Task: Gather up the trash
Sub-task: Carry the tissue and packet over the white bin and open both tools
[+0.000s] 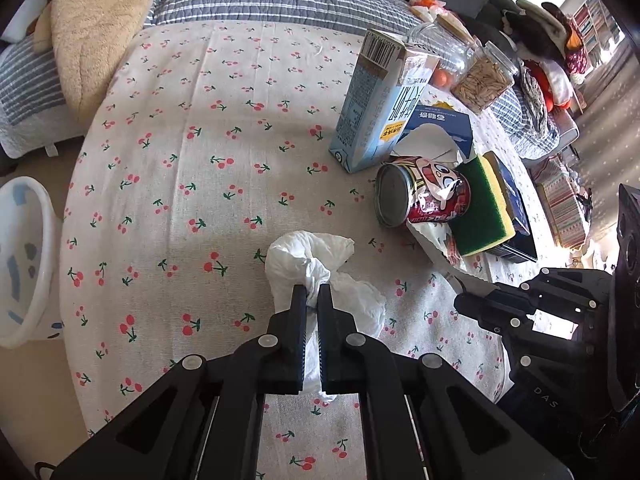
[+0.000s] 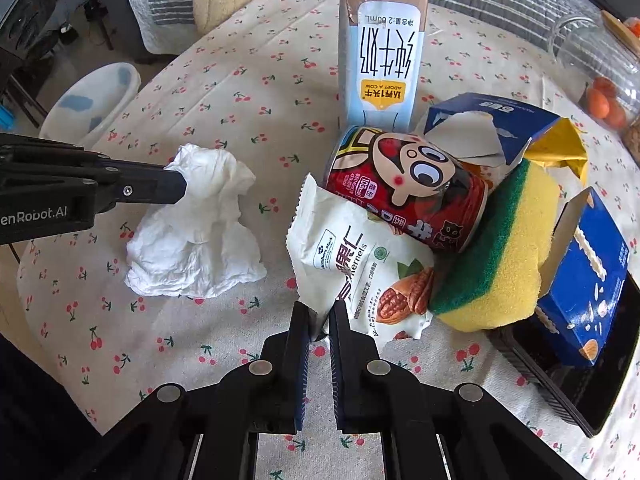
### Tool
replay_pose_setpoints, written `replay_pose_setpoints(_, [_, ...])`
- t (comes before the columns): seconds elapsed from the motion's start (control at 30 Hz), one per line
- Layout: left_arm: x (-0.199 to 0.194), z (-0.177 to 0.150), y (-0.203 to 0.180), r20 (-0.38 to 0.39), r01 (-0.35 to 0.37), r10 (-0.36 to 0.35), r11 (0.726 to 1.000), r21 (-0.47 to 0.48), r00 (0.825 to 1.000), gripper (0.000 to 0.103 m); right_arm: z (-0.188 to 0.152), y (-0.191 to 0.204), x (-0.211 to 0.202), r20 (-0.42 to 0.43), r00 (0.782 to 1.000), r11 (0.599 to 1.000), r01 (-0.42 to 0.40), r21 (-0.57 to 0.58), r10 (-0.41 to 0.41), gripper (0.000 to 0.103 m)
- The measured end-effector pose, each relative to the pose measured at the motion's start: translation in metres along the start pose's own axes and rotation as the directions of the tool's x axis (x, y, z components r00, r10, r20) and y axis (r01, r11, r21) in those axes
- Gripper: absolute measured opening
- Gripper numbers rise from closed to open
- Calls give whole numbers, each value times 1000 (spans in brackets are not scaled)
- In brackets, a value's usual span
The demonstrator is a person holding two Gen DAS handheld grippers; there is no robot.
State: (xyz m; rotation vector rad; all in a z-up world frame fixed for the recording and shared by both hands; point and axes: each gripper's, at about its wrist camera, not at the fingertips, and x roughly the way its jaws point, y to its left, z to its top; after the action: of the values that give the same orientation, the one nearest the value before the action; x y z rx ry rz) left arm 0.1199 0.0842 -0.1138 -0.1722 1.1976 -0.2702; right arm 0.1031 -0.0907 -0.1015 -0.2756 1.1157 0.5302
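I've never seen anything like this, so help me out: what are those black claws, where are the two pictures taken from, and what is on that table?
Each claw is a hand-held gripper carried by a person, with a camera looking along its two fingers. In the left camera's picture, the left hand-held gripper pinches a crumpled white tissue. In the right camera's picture, the right hand-held gripper pinches the edge of a white nut wrapper. On the cherry-print tablecloth also stand a milk carton, a red can on its side and a yellow-green sponge.
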Motion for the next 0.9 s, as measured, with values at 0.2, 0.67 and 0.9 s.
replay_pose_setpoints(0.2, [-8,-2,7,22,3,-3,1000,0,1000,4,6,9,0,10,1000,1000,-4,-11,4,7])
replay_pose_setpoints(0.67, [-57,0,53,158,53,-37,994,-98,987,4,26,28,-6,54,998,999,-24,-27,25,6])
replay_pose_setpoints(0.9, [-82,-2,116,228,86,-31,968,-234,973,4,48,61,3,59,997,996,-44,-74,48,6])
